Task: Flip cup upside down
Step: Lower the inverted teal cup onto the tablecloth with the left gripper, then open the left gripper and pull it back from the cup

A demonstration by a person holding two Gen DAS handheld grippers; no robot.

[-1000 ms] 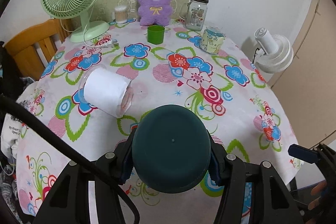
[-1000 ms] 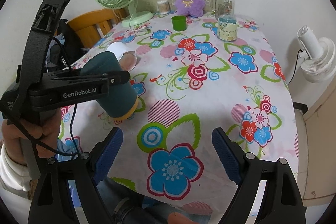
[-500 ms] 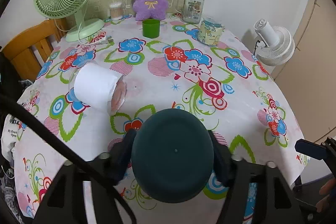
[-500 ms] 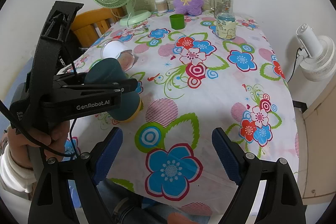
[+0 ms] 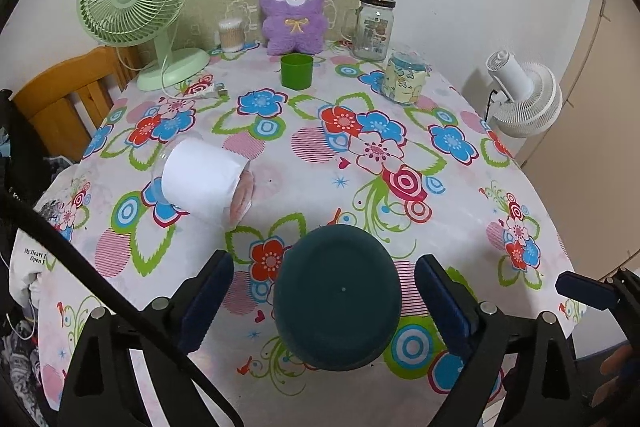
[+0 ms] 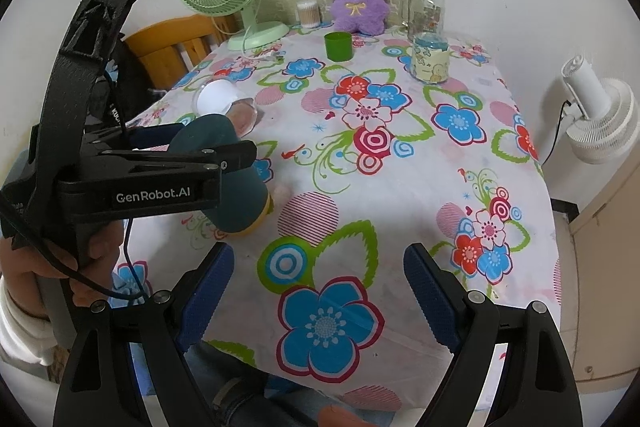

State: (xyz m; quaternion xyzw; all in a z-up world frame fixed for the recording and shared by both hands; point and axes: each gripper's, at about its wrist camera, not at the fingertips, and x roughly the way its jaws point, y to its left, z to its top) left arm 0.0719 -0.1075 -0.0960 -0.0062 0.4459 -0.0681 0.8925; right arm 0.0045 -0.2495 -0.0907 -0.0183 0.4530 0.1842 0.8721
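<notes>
Left gripper (image 5: 320, 303): jaws spread wide, clear of both sides of the cup, holding nothing.
Cup (image 5: 338, 297): dark teal, base up, near the toilet roll (image 5: 204, 183), apparently flipped.
Right gripper (image 6: 316, 291): wide open, empty, idle.

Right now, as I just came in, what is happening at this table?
A person holds a gripper in each hand. The left gripper is open, with a finger on each side of the dark cup and a gap to both. The cup seems to stand mouth down on the table, its base facing up. The right gripper is open and empty, above the near edge of the table. The flip looks done.
</notes>
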